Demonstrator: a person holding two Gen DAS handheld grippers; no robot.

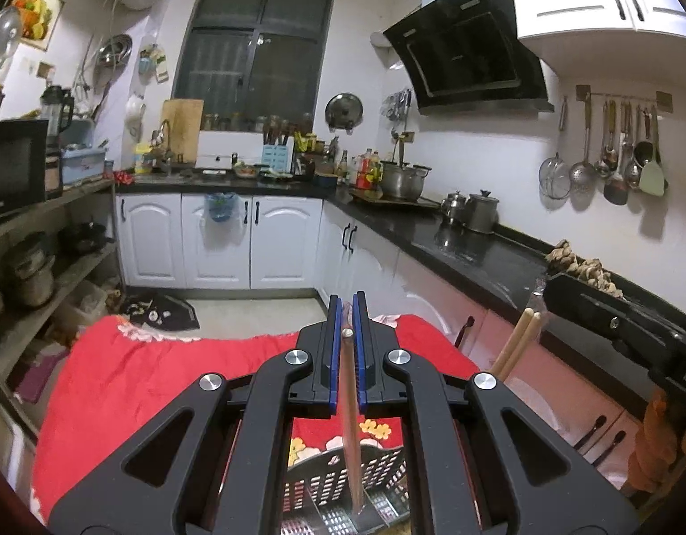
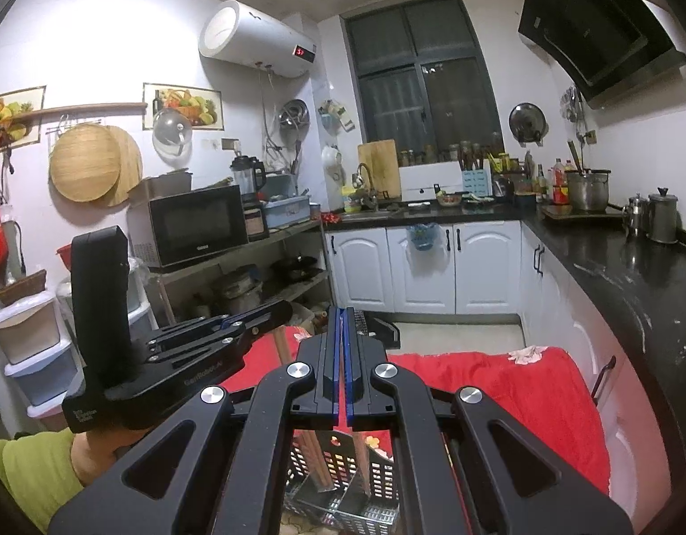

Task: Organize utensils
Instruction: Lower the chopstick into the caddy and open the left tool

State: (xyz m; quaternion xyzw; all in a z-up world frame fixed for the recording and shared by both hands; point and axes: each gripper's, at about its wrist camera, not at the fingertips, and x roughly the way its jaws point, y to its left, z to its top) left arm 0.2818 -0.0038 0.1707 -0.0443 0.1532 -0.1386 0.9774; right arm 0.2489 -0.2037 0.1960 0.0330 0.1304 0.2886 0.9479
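My left gripper is shut on a wooden chopstick that hangs down between the blue pads into a black perforated utensil holder on the red cloth. Two other chopsticks stick up at the right, beside my right gripper's black body. In the right wrist view my right gripper has its jaws pressed together with nothing visible between the tips. Below it stands the holder with chopsticks upright in a compartment. My left gripper shows at the left, holding a stick above the holder.
A red floral cloth covers the table under the holder. A black kitchen counter with pots runs along the right. White cabinets and a shelf with a microwave stand behind.
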